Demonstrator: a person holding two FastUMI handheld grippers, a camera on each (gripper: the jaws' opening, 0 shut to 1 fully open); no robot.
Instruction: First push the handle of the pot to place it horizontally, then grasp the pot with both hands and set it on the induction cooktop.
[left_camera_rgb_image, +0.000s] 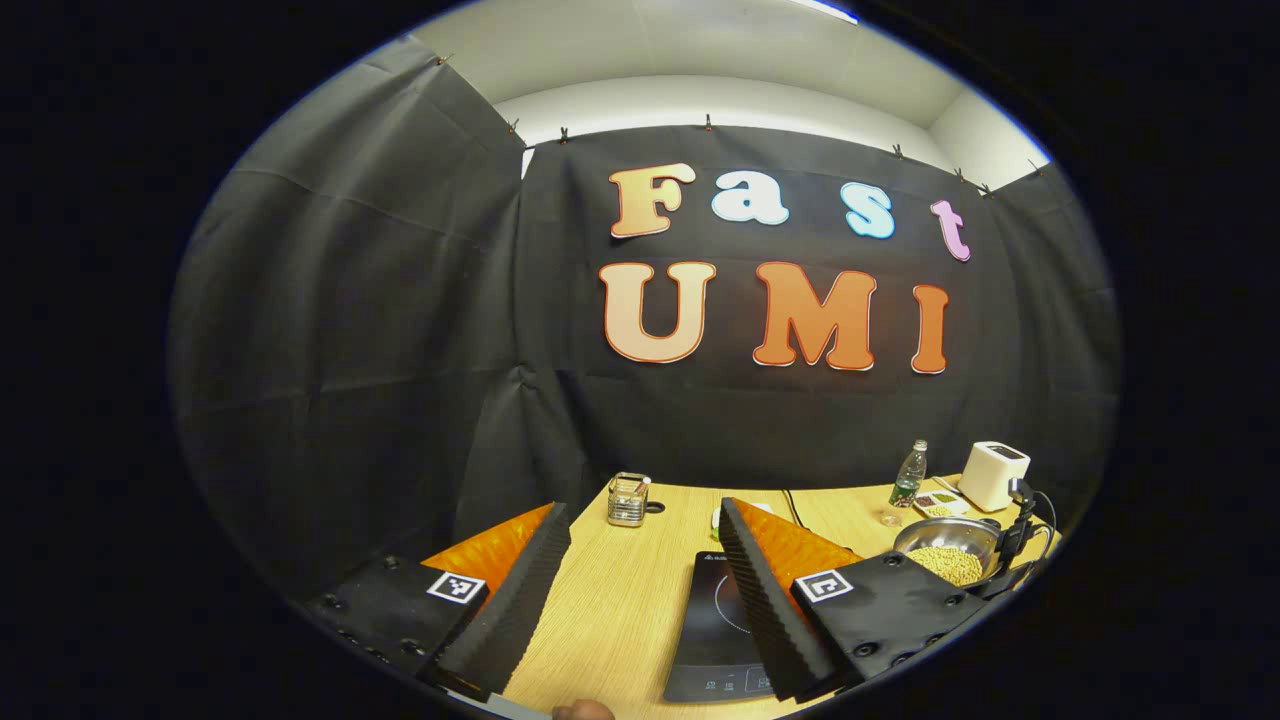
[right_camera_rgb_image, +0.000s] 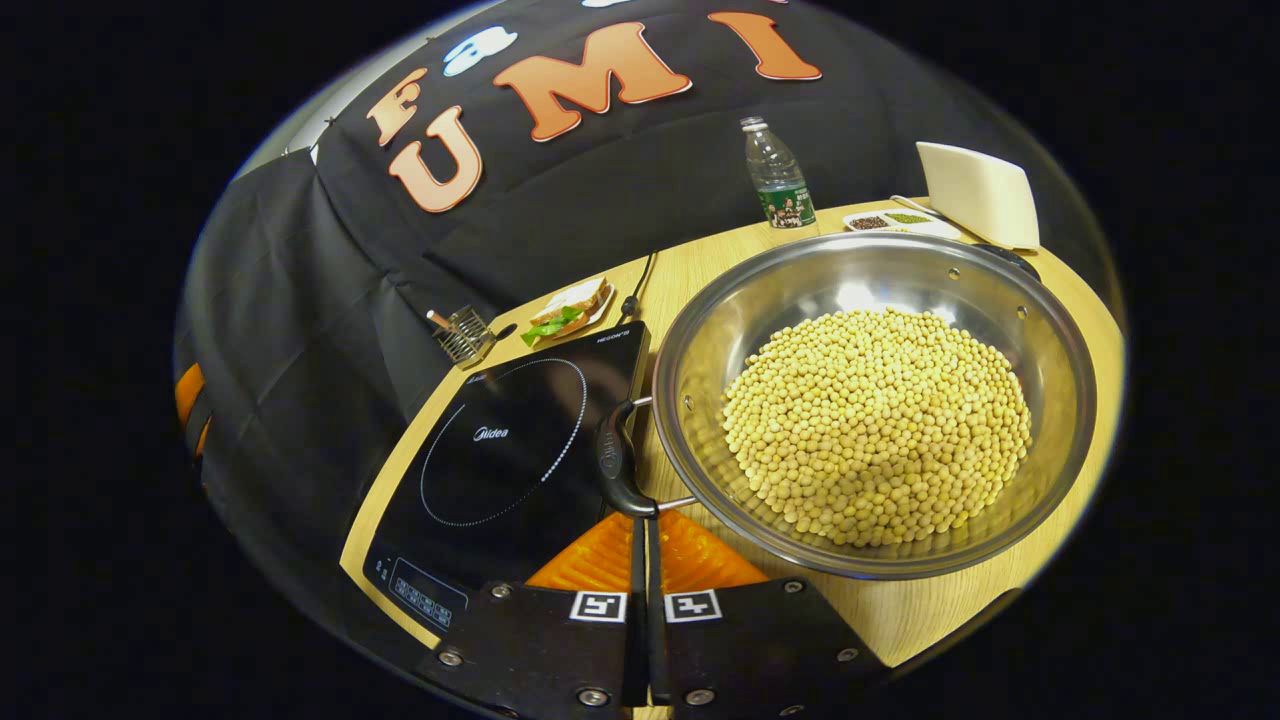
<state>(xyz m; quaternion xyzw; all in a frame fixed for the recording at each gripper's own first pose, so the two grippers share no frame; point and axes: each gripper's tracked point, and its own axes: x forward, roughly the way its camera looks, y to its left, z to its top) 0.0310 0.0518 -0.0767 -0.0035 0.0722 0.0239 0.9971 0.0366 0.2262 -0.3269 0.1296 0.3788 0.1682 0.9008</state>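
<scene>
Where the right gripper view looks down on the wooden counter (right_camera_rgb_image: 900, 620), the stainless pot (right_camera_rgb_image: 700, 330) sits just right of the induction cooktop (right_camera_rgb_image: 500, 450), heaped with soybeans (right_camera_rgb_image: 876, 425). Pot handle (right_camera_rgb_image: 612, 462): dark loop on two wire arms, lying level over the gap between pot and cooktop edge. Right gripper (right_camera_rgb_image: 640, 530): fingers clenched together with no gap, nothing between them, their tip right at the handle's near end; contact cannot be confirmed. Behind the pot in this view: a clear water bottle (right_camera_rgb_image: 778, 180) with a green label, upright at the counter's back edge; a white sectioned dish (right_camera_rgb_image: 893, 221) of dark and green grains beside it; a cream box-shaped appliance (right_camera_rgb_image: 982, 193) at far right. Behind the cooktop: a sandwich on a plate (right_camera_rgb_image: 568, 308), a wire holder (right_camera_rgb_image: 462, 335) to its left, and a dark cable (right_camera_rgb_image: 640, 275) running to the back edge. In the left gripper view, the left gripper (left_camera_rgb_image: 645, 560) is held above the counter (left_camera_rgb_image: 620, 600), fingers released and spread wide apart, grasping nothing. Between and beyond its fingers: the cooktop (left_camera_rgb_image: 715, 620), partly covered by the right-hand finger; the pot (left_camera_rgb_image: 950, 550) farther right with its beans; the bottle (left_camera_rgb_image: 908, 475), appliance (left_camera_rgb_image: 992, 475) and wire holder (left_camera_rgb_image: 628, 498) along the back.
</scene>
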